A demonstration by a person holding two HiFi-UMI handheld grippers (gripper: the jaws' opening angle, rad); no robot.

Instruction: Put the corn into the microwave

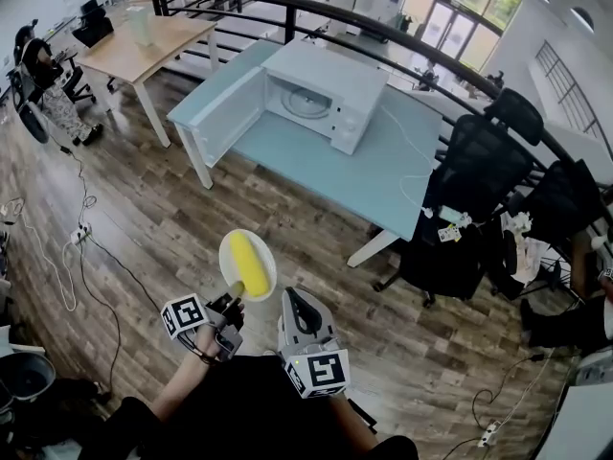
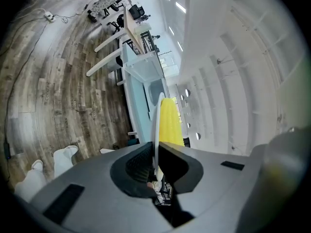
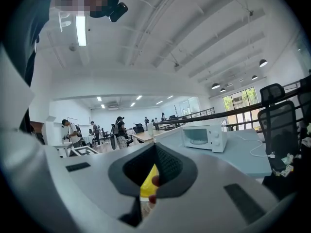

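Note:
A yellow corn cob (image 1: 249, 262) lies on a small white plate (image 1: 268, 274) held over the wooden floor. My left gripper (image 1: 231, 305) is shut on the plate's near rim. From the left gripper view the plate (image 2: 156, 125) is edge-on between the jaws, with the corn (image 2: 170, 123) on its right face. My right gripper (image 1: 299, 301) hangs beside the plate, shut with nothing in it; a bit of the corn (image 3: 147, 186) shows through its jaw gap. The white microwave (image 1: 321, 92) stands on the light blue table (image 1: 383, 175) ahead, its door (image 1: 228, 115) swung open to the left.
Black office chairs (image 1: 479, 209) crowd the table's right end, and a cable (image 1: 417, 151) trails across the tabletop. A wooden table (image 1: 144, 51) stands at the far left. Cords and a power strip (image 1: 77, 233) lie on the floor at the left. A curved railing (image 1: 383, 29) runs behind.

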